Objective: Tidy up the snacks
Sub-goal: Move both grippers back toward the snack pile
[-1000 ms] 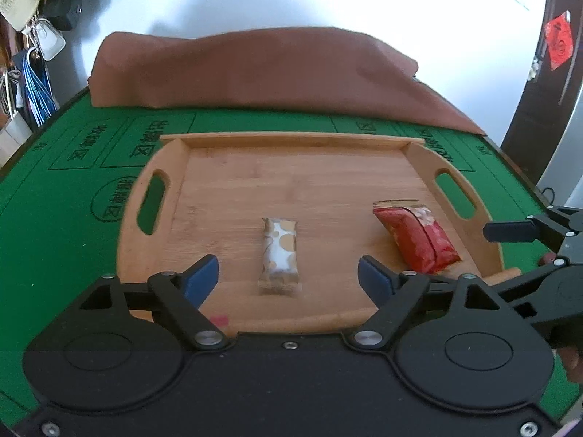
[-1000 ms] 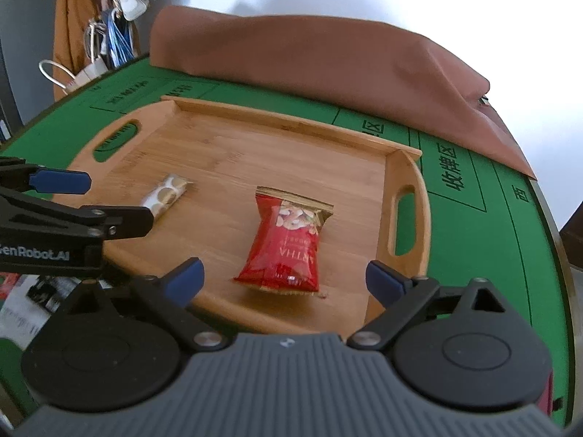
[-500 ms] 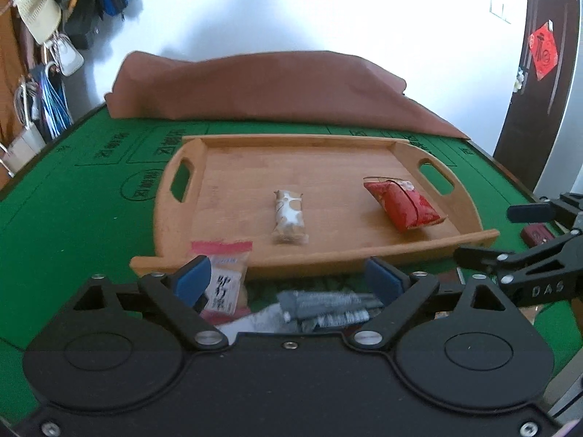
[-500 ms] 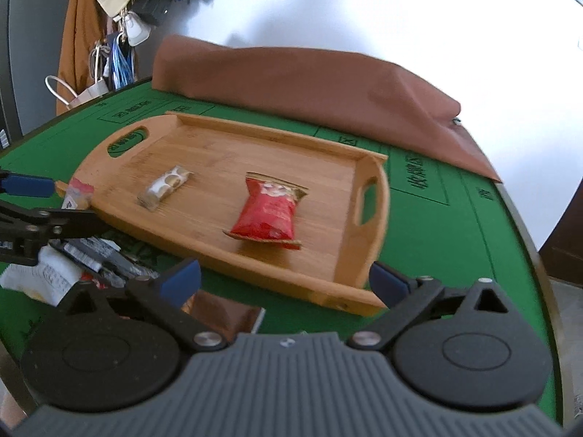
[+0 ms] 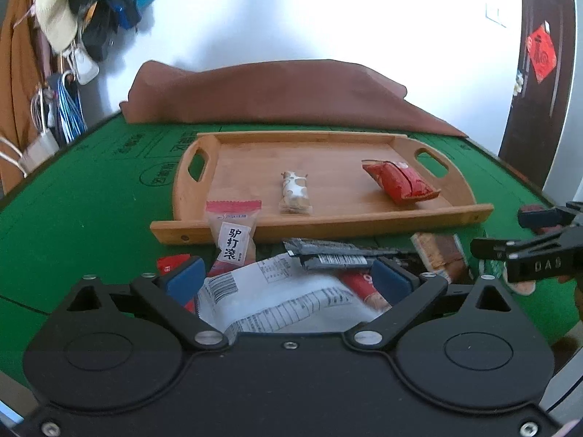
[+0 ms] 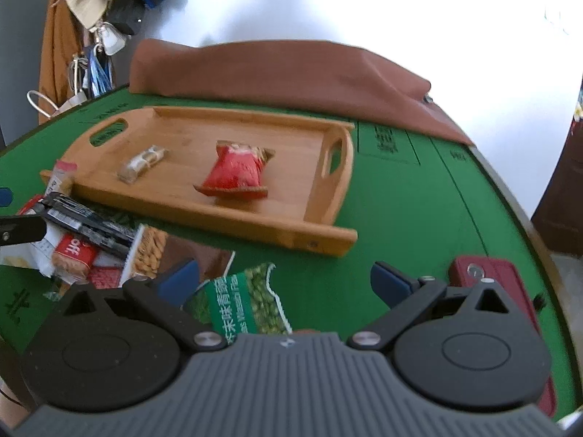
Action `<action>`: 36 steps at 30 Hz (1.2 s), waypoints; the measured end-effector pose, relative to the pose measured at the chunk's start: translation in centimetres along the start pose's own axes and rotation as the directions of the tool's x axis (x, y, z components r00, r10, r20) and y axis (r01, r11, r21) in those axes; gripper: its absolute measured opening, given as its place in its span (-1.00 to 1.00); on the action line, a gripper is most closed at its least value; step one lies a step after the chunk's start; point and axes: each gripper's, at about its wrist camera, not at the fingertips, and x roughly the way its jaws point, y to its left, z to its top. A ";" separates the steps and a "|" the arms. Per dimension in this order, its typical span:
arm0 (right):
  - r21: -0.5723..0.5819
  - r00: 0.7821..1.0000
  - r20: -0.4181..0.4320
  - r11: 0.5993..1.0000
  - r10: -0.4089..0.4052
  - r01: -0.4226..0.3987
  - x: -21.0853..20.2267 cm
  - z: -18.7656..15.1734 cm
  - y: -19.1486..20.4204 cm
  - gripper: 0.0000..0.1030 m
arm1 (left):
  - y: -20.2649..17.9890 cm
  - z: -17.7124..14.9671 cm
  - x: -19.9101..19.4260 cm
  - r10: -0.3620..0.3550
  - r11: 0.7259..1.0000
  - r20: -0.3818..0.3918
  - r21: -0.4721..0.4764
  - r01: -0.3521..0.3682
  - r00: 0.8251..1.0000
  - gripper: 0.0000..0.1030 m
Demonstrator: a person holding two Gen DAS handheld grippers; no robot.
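Green felt covered the table (image 5: 91, 196), where a wooden tray (image 5: 328, 218) held a small beige snack bar (image 5: 295, 193) at its middle and a red packet (image 5: 400, 182) to the right. Nearer, loose snacks lay heaped (a white pouch (image 5: 277, 302) lowest). Over them the left gripper (image 5: 288, 280) was spreading its jaws, pressing nothing. Farther right, the right gripper (image 6: 284, 280) stood wide apart above a green pea packet (image 6: 247, 302), gripping nothing.

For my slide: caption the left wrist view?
Opening left gripper over a white snack packet; wooden tray beyond holds two snacks.
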 end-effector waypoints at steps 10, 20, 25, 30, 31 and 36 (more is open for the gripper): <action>-0.028 0.999 -0.036 1.000 0.005 -0.006 0.5 -0.9 0.5 1.00 | 0.1 -1.4 0.8 0.008 1.000 -0.055 -0.025 -0.009 0.998 0.94; -0.070 0.997 -0.075 0.997 0.032 -0.038 0.5 -1.7 1.4 1.00 | 0.8 -1.7 1.5 -0.002 0.997 -0.068 -0.076 -0.003 0.998 0.97; -0.063 0.995 -0.086 0.997 0.045 -0.050 0.2 -1.8 1.2 0.97 | 0.5 -2.0 1.3 0.030 0.997 -0.064 -0.063 -0.034 0.998 0.98; -0.042 0.993 -0.095 0.996 0.074 -0.078 0.2 -1.9 1.0 0.91 | 0.7 -2.2 1.0 0.029 0.997 -0.063 -0.070 -0.033 0.998 0.99; -0.040 0.993 -0.093 0.996 0.076 -0.080 0.2 -1.9 1.0 0.89 | 0.7 -2.2 1.2 0.029 0.997 -0.061 -0.074 -0.034 0.998 1.00; -0.043 0.993 -0.083 0.995 0.087 -0.091 0.1 -1.8 1.6 0.69 | 0.5 -2.0 1.9 0.050 0.995 -0.050 -0.078 -0.054 0.997 1.00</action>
